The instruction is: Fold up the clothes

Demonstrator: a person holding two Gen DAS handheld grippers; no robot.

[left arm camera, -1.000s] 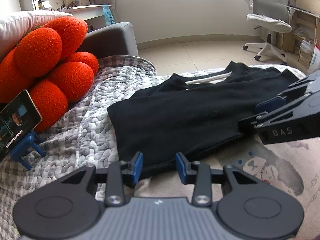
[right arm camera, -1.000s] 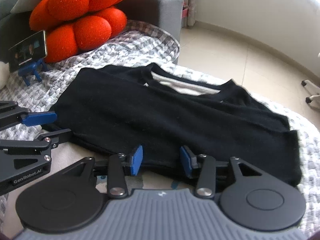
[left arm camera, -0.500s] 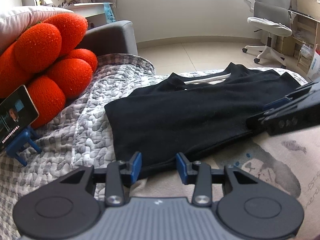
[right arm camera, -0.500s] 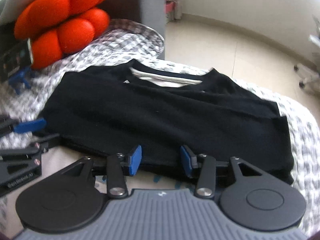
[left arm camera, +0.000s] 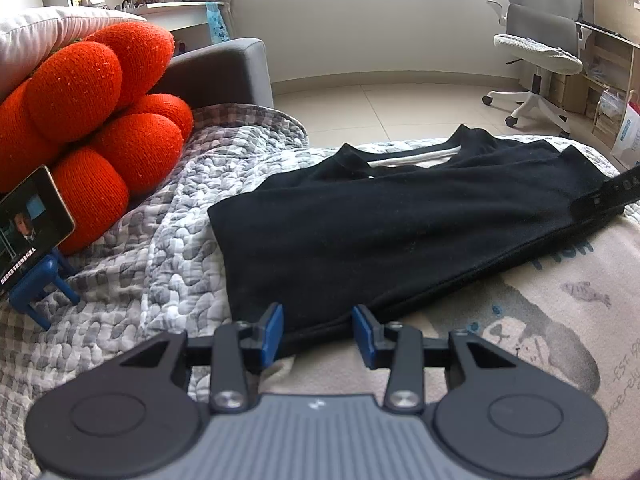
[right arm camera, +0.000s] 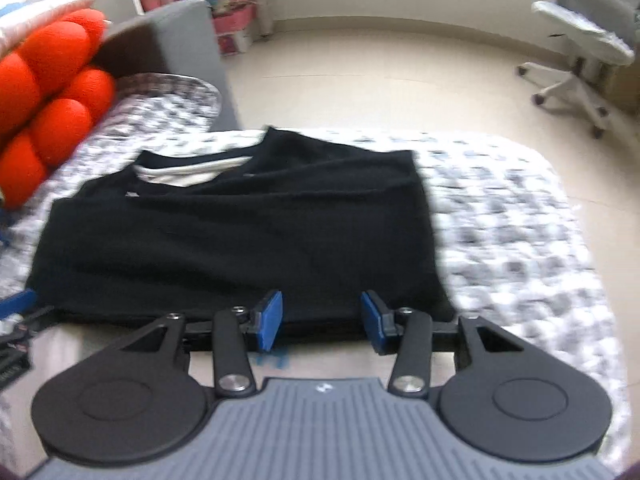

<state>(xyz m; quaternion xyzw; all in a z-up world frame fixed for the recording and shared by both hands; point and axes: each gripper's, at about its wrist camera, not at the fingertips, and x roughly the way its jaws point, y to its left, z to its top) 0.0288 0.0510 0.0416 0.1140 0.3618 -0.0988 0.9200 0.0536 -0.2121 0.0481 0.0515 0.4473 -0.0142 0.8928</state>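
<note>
The black shirt point(left arm camera: 400, 232) lay folded flat on the quilt point(left arm camera: 168, 240). Both tools, left tool point(left arm camera: 318, 334) and right tool point(right arm camera: 322, 322), stood wide and empty at its near hem, likely placed to pinch it.

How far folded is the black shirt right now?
Partly folded: the black shirt lies as a flat rectangle, sides tucked in, white neckline lining showing. Both grippers sit open at its near hem.

We see a black T-shirt point(left arm camera: 400, 232), partly folded.
It lies flat on the quilted cover, collar at the far side, hem nearest us.
</note>
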